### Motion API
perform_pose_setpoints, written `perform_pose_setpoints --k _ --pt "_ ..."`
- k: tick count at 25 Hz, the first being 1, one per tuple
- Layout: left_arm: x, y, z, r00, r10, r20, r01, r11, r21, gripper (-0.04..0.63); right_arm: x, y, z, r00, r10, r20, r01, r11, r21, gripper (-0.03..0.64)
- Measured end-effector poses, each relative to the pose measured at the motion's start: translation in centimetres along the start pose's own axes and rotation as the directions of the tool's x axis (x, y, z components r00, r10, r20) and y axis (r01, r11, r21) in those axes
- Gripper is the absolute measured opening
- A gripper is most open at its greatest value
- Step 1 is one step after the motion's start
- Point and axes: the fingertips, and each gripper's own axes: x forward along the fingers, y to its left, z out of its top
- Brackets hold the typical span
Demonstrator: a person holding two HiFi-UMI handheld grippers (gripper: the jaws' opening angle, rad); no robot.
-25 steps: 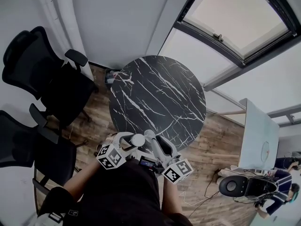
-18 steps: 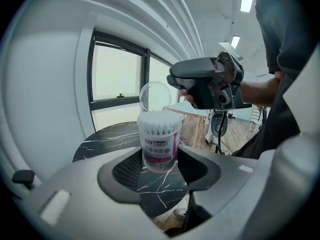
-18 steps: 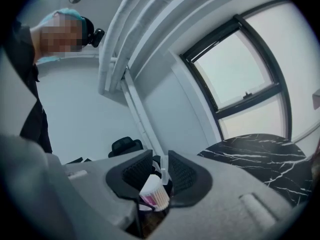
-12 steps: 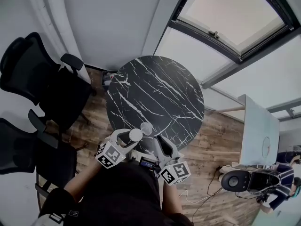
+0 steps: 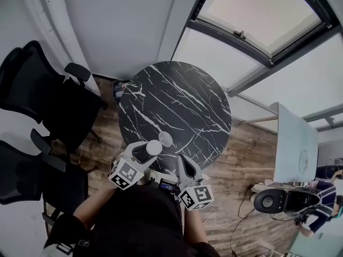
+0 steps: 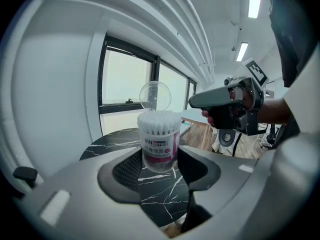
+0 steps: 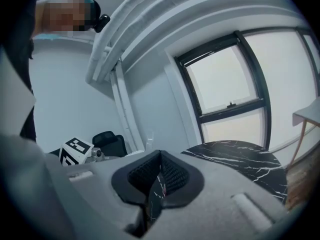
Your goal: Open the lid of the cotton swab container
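Cotton swab container (image 6: 159, 143), a clear round plastic tub with a white and pink label, stands upright between the two jaws of my left gripper (image 6: 160, 165). The dark ribbed pads press on its lower sides from left and right, so the jaws stand wide apart with the container clamped between them. Its clear round lid (image 6: 155, 96) is already flipped up and stands on edge above the far rim. The white swab tips (image 6: 159, 118) are bare at the top.

From the head view I hold the container up over the near edge of the round black marble table with white veins (image 5: 182, 100), not resting on it.

My right gripper (image 7: 157, 179) is off to the right of the container, near it but not touching. Its jaws have just closed, and the pads now meet with nothing between them. Each gripper carries its white cube with black square markers (image 5: 124, 174).

Beyond the table are a dark-framed window (image 6: 125, 79) and a pale wall. Wooden floor (image 5: 252, 159) lies under the table, and black office chairs (image 5: 48, 95) stand to the left.
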Motion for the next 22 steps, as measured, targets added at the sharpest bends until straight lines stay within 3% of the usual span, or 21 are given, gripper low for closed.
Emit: perform_pose_setpoints --k 12,22 --pt "0.0 0.4 2.6 0.997 0.022 0.069 -0.021 1.0 -0.007 0.229 -0.9 -2.8 -1.1 0.982 -0.187 -0.016 0.187 0.982 -0.022 0.0" --pt "0.3 0.4 3.2 0.996 0.026 0.082 -0.024 1.0 -0.019 0.229 -0.6 -3.1 -1.9 0.972 -0.233 -0.011 0.233 0.972 0.002 0.0"
